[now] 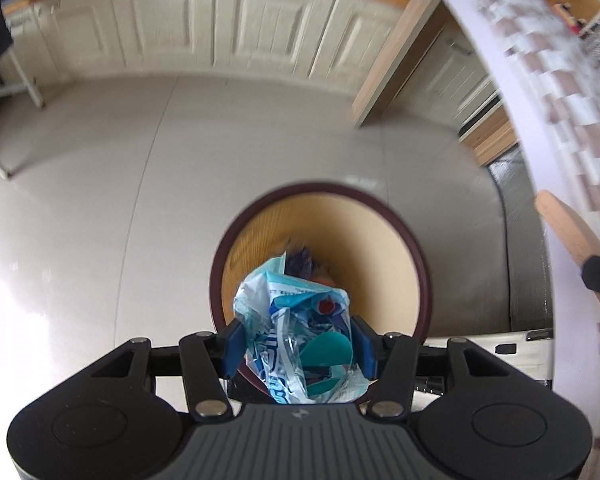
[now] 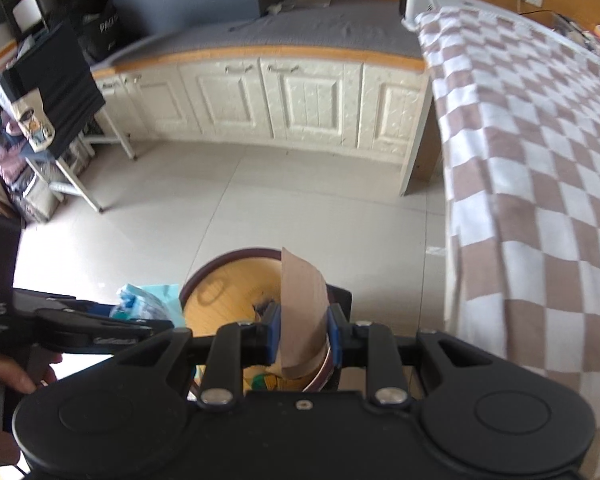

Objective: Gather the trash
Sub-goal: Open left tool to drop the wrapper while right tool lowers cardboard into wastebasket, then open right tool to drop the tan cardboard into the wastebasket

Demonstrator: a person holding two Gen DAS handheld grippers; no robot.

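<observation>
My left gripper (image 1: 298,342) is shut on a crumpled blue and clear plastic wrapper (image 1: 296,320) and holds it above the near rim of a round waste bin (image 1: 412,240) with a dark rim and tan inside; some dark trash lies at the bottom. My right gripper (image 2: 302,334) is shut on a brown paper piece (image 2: 302,304), held upright over the same bin (image 2: 220,280). In the right wrist view the left gripper and its wrapper (image 2: 140,304) sit just left of the bin.
The bin stands on a pale tiled floor (image 2: 260,200). Cream cabinets (image 2: 260,100) line the far wall. A table with a brown checked cloth (image 2: 540,160) is on the right. A rack with clutter (image 2: 40,120) stands at the left.
</observation>
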